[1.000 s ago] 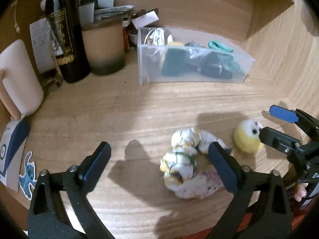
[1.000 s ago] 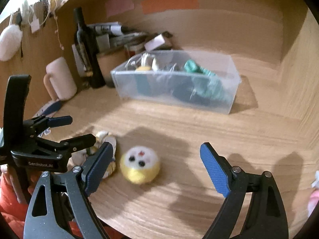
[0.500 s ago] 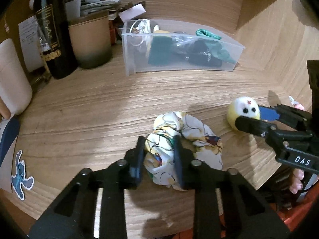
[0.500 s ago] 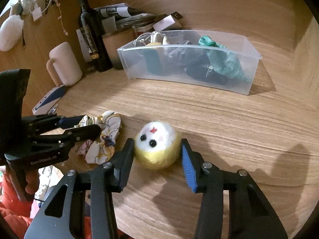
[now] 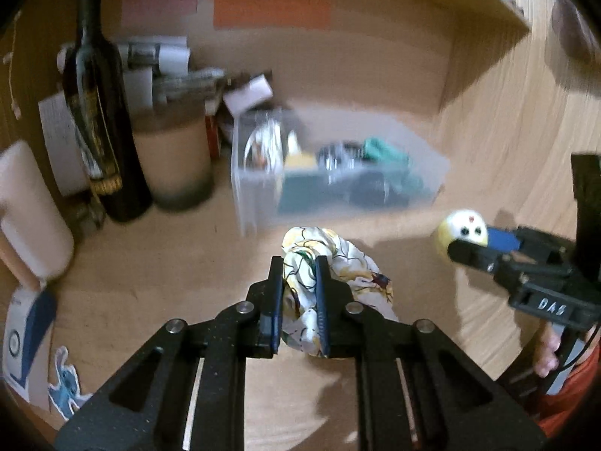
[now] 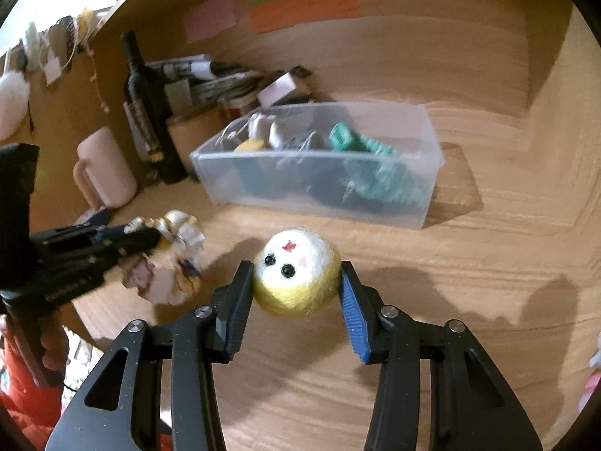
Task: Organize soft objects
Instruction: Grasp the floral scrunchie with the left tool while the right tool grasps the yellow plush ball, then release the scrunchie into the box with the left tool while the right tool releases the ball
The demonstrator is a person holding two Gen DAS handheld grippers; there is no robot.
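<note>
Wooden table (image 6: pixel 469 282) under both tools: my left hand-held gripper (image 5: pixel 298 302) is clamped on a crumpled white floral scrunchie (image 5: pixel 338 263), my right hand-held gripper (image 6: pixel 293 295) grips a fuzzy yellow-and-white ball (image 6: pixel 296 270) with bead eyes; clear bin (image 6: pixel 319 203) at 12 o'clock.
</note>
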